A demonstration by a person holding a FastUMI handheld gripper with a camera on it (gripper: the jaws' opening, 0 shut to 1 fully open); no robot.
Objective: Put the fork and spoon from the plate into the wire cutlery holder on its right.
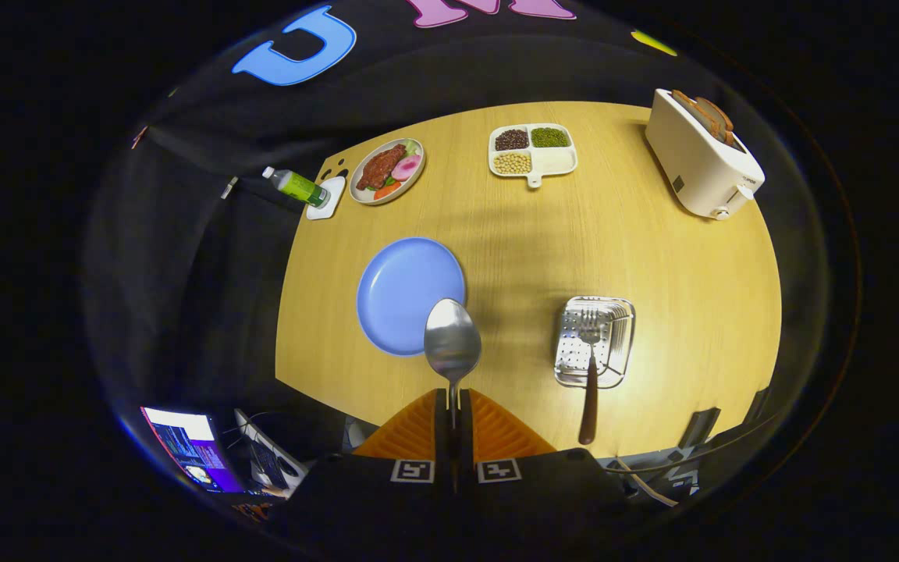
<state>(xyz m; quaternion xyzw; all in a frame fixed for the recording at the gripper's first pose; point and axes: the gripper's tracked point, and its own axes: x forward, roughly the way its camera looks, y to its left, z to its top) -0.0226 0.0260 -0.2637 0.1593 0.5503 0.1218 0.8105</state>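
While fingers (453, 414) pinch spoon (453, 341), bowl ahead, seemingly over plate (399, 293)

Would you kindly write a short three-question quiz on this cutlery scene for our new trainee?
1. True or false: the fork already lies in the wire cutlery holder.
2. What does the tool hold? A) bottle B) spoon C) toaster
3. Fill in: the blue plate now carries ____ cutlery.

Key
1. True; its handle sticks out towards the tool.
2. B; both fingers press the spoon's handle, the bowl just ahead of them.
3. No.
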